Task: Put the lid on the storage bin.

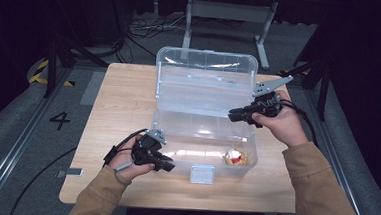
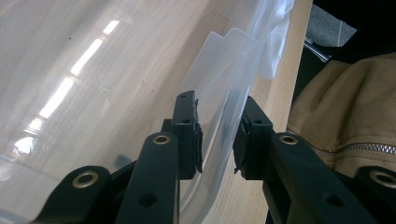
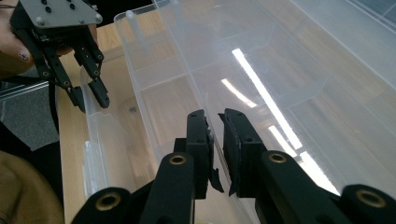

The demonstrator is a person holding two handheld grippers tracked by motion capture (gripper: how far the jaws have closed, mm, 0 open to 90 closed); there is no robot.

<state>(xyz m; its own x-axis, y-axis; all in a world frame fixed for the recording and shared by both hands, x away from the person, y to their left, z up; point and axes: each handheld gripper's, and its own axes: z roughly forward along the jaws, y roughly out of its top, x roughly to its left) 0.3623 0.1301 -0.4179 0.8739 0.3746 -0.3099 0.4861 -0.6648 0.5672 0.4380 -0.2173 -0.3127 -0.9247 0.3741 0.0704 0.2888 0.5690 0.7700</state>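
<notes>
Hands in tan sleeves work a clear plastic storage box [image 1: 203,113] at the centre of a pale wood-grain worktop [image 1: 119,98], its hinged lid [image 1: 206,63] standing upright at the far side. The left tongs [image 1: 167,164] straddle the box's near-left wall, one black pad on each side of the thin plastic; from the left gripper view the pads [image 2: 192,135] look close on the wall, though whether they actually press on it cannot be told. The right tongs [image 1: 231,115] are nearly closed and reach in from the right, meeting the rim of a translucent inner tray [image 3: 299,84]; a thin edge runs between the pads, and the grip looks light. A small round object [image 1: 235,157], white, red and gold, lies in the box's near-right corner.

The step in hand appears to be steadying the box while the tray is seated or lifted. The next move likely calls for a firm pinch on the tray edge and a level pull, since the glossy, flexible plastic could slip or bow. Ceiling lights streak across the smooth, ribbed walls; a square latch [image 1: 202,174] hangs at the front.
</notes>
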